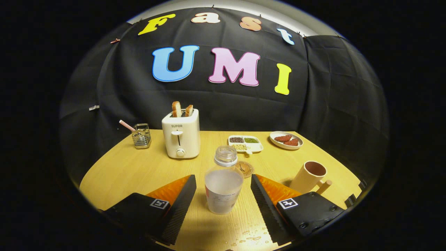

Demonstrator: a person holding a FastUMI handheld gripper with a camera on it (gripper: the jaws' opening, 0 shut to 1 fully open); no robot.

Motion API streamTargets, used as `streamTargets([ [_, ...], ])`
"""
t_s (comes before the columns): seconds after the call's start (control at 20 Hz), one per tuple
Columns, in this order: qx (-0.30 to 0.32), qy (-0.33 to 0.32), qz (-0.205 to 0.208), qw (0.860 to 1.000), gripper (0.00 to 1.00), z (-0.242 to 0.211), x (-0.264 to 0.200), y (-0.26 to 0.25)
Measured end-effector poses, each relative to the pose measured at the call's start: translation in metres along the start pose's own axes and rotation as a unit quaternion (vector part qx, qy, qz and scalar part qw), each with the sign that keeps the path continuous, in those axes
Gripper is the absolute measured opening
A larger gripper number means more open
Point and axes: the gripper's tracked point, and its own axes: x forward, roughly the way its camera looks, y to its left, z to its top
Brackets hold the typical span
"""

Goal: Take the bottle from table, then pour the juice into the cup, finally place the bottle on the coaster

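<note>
The hand-held gripper [223, 195] is spread wide, its 2 fingers flanking but not touching the clear plastic uncapped bottle [223, 186], which stands upright on the light wooden bench [139, 170]. The round cork coaster [246, 169] lies just behind the bottle; the beige handled cup [310, 177] stands to the right.

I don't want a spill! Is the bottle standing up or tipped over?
Standing up. The bottle sits upright on the table, its open neck pointing up, between the open gripper fingers, which don't touch it.
</note>
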Motion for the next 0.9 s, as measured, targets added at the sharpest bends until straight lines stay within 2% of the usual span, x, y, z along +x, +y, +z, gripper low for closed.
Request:
streamTargets([
  [0.3,0.004,0.013,-0.024,1.000,0.97,-0.023,0.024,-0.002],
  [0.8,0.010,0.008,-0.060,0.998,0.97,-0.025,0.056,-0.004],
  [0.9,0.013,0.009,-0.064,0.998,0.93,-0.026,0.057,-0.006],
])
